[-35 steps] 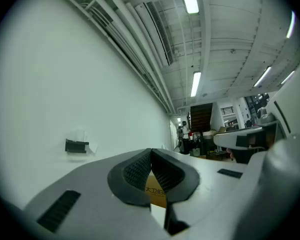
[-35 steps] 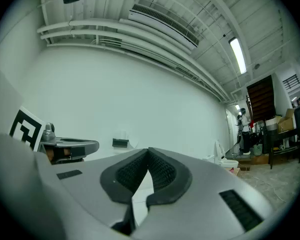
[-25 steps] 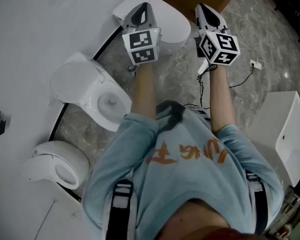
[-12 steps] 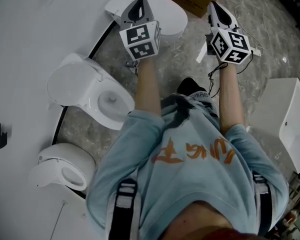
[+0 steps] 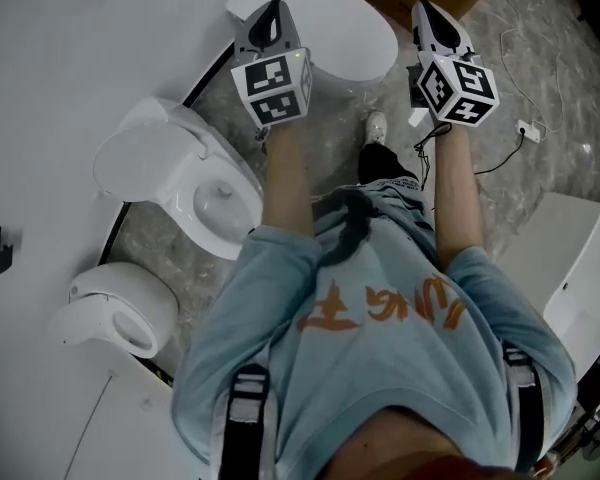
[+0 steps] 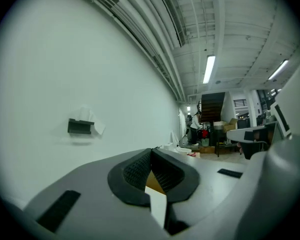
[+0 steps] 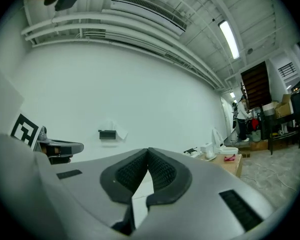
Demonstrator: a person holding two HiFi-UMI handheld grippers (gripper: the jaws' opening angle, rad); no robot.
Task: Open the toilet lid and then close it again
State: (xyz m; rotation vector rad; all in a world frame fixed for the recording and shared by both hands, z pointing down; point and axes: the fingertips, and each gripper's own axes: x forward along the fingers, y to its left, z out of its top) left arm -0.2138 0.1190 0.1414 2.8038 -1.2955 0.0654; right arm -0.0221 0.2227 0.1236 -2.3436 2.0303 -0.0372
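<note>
The left claw and right claw have moved forward with the person's step, both pinched shut and empty (each one points level at the wall). The toilet lid lies down, below and between them, so opening it looks not yet begun.

Orange characters on the light blue shirt, upside down, not legible. Black-and-white square markers on the cubes of the left gripper and right gripper.
</note>
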